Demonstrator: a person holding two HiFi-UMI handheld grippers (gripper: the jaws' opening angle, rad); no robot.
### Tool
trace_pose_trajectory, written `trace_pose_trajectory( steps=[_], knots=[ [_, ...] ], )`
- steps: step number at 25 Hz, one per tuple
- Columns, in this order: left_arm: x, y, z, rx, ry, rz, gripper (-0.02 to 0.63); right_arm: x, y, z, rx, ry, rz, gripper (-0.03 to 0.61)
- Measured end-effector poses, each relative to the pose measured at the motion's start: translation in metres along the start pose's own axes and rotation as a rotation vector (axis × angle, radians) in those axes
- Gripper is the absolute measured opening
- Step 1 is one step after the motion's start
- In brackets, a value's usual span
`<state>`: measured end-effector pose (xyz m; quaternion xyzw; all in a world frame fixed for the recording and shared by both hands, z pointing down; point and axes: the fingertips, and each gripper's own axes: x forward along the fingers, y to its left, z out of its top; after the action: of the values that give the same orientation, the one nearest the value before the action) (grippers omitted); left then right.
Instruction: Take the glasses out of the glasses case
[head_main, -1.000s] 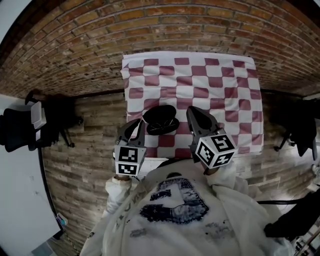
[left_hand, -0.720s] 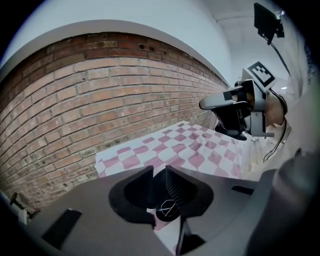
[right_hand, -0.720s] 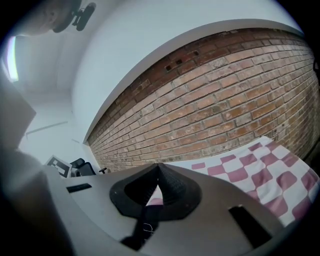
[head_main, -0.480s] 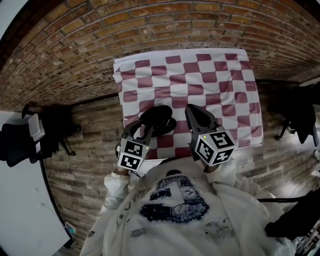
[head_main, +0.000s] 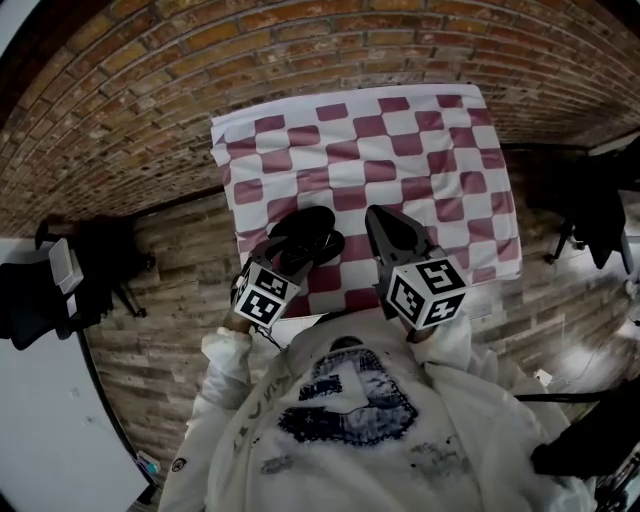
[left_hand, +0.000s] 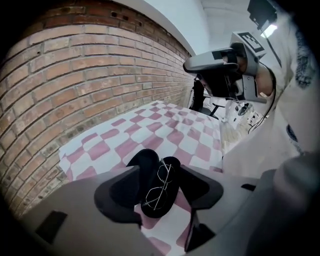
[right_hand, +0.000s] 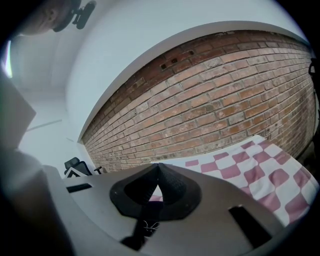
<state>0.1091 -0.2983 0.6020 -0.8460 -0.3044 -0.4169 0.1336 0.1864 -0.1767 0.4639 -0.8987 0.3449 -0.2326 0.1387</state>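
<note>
Overhead, a brick wall (head_main: 200, 60) backs a table spread with a red-and-white checked cloth (head_main: 440, 140), and near the cloth's front edge, toward its left side, lies the black glasses case (head_main: 300, 222), its lid laid back. The right gripper (right_hand: 159, 172) hangs level above the cloth to the right of the case, well clear of it, its jaws pressed tip to tip with nothing between them. The left gripper (left_hand: 161, 175) tilts down over the case; its jaws have just been opening and now stand wide apart, with the case framed in the gap below them but no pad touching it. Inside the open case the glasses (left_hand: 159, 186) lie folded, a thin wire frame with pale lenses. They look very light and easily bent, and the lenses would likely scratch or slip under hard pads, so the safest hold is probably a gentle pinch on the bridge or across the folded temples near a hinge. The case itself seems light enough to slide on the cloth.
</note>
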Motion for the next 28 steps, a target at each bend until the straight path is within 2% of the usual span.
trace_pose_trajectory(
  steps=[9,16,28],
  knots=[
    [0.035,-0.006,-0.027,0.1,0.122,-0.088,0.238,-0.007,-0.005,-0.007,0.007,0.005,-0.028,0.014],
    [0.053,-0.007,-0.039,0.22,0.199,-0.074,0.222,-0.011,-0.007,-0.009,0.012,0.004,-0.043,0.014],
    [0.068,-0.017,-0.043,0.273,0.226,-0.114,0.179,-0.019,-0.014,-0.019,0.035,0.011,-0.075,0.014]
  ],
)
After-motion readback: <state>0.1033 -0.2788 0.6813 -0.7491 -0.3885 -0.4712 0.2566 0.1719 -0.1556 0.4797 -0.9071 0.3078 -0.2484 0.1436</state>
